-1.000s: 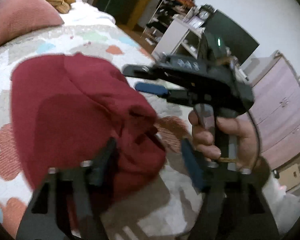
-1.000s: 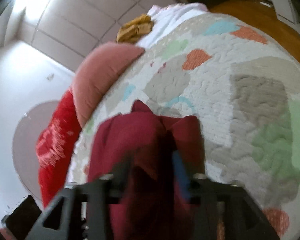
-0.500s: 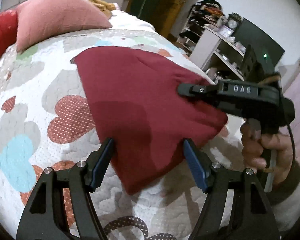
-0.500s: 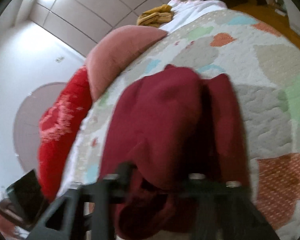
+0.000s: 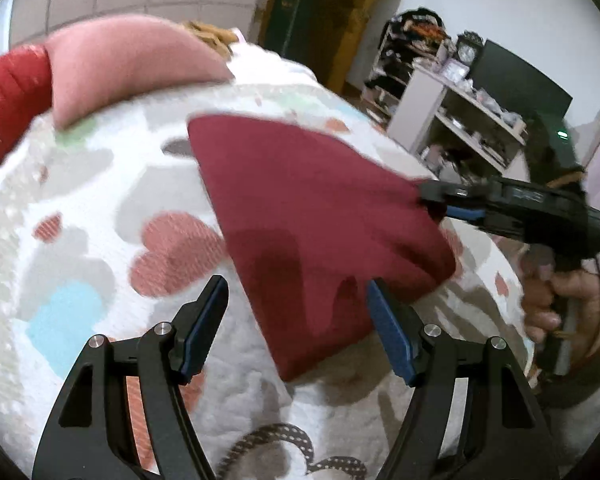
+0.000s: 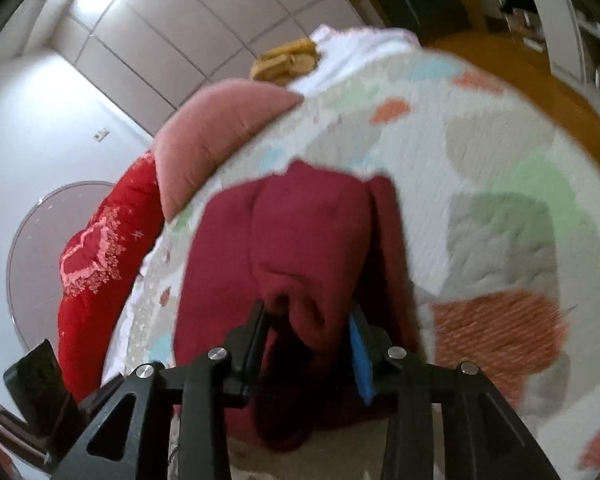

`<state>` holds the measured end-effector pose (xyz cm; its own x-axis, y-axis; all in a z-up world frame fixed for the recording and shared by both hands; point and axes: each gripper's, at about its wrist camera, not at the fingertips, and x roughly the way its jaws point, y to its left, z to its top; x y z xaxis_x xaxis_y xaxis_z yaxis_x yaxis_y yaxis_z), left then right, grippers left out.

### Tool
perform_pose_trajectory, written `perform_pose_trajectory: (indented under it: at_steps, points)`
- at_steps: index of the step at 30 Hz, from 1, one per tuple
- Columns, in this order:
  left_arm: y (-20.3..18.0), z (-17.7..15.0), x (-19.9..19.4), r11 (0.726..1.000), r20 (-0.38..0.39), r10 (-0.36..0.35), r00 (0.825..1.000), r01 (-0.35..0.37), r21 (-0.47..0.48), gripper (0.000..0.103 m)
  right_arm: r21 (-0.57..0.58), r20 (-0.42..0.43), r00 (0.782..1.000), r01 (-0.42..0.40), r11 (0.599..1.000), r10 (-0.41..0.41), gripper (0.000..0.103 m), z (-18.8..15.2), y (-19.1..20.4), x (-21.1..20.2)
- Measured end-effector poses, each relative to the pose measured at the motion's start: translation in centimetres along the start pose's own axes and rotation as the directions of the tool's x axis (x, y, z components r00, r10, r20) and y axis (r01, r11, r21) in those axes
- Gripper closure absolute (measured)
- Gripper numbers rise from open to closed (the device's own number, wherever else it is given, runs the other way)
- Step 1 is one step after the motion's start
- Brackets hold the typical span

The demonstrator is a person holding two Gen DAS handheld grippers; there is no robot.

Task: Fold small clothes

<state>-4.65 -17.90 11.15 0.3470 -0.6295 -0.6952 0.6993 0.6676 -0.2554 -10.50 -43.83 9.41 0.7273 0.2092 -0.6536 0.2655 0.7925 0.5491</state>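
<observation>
A dark red garment lies spread on the heart-patterned quilt. My left gripper is open, its fingers on either side of the garment's near corner, holding nothing. My right gripper comes in from the right in the left wrist view and pinches the garment's right edge. In the right wrist view the right gripper is shut on a bunched fold of the red garment, which hangs over it and hides part of the jaws.
A pink pillow and a red cushion lie at the head of the bed. A yellow-brown bundle sits beyond the pillow. White shelves and a dark screen stand past the bed's right side.
The garment went from bunched and lifted to spread flat on the quilt. My left gripper has drawn back a little from its near corner. My right gripper kept its hold on the right edge.
</observation>
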Motion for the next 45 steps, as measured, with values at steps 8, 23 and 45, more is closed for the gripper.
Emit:
perform_pose_trajectory:
  at_steps: [8, 23, 45]
  points:
    - [-1.4, 2.2, 2.6, 0.999, 0.029, 0.033, 0.999, -0.033, 0.013, 0.031, -0.251, 0.018, 1.000, 0.016, 0.968, -0.011, 0.067, -0.1, 5.8, -1.0]
    - [-1.7, 0.4, 4.4, 0.994, 0.008, 0.071, 0.997, -0.072, 0.077, 0.031, -0.310, -0.027, 0.989, 0.127, 0.942, -0.142, 0.067, -1.3, 3.1, 2.7]
    - [1.3, -0.8, 5.4, 0.987, -0.100, 0.084, 0.991, -0.097, -0.127, 0.030, -0.356, -0.069, 0.978, 0.161, 0.920, -0.198, 0.067, -5.6, 3.5, 2.4]
